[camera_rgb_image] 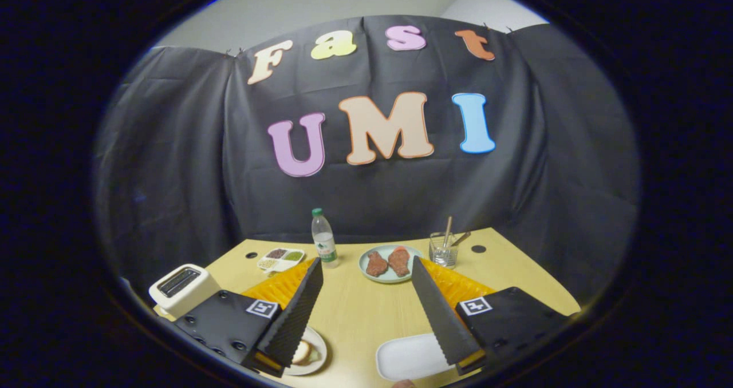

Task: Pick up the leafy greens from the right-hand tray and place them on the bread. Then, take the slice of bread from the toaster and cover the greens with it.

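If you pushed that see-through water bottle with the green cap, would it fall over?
Probably, if pushed near the top. The clear plastic bottle with the green cap stands upright, tall and narrow, on the yellow wooden table, so it looks tippy. Once down, its round body would likely roll. The open gripper holds nothing; the bottle stands beyond its fingers.

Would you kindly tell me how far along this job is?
It looks well along: the white tray looks bare where visible, and bread with a greenish edge sits on the small plate. The tool hangs open, holding nothing. I cannot tell whether the toaster holds a slice.
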The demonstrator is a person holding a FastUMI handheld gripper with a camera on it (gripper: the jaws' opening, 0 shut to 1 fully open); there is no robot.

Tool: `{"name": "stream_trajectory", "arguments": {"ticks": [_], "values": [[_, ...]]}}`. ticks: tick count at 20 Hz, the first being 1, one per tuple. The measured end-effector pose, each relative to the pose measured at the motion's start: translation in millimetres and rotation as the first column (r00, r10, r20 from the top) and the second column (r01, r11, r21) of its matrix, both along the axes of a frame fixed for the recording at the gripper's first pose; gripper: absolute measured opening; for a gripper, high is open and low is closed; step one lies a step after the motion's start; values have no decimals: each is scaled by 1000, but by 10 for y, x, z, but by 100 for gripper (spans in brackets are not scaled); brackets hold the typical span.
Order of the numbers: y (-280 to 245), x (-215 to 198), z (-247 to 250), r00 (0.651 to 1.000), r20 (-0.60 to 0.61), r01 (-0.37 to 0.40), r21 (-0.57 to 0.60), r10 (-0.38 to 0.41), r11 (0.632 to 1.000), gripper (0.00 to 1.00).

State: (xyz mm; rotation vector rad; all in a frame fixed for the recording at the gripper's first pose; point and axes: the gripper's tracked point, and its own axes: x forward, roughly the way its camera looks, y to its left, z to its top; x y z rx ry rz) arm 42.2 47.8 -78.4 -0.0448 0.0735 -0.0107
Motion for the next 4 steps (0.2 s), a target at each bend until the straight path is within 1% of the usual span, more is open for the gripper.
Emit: {"name": "stream_trajectory", "arguments": {"ticks": [4], "values": [[-106, -119, 163, 998, 59, 23, -4, -23, 1000, 98]]}}
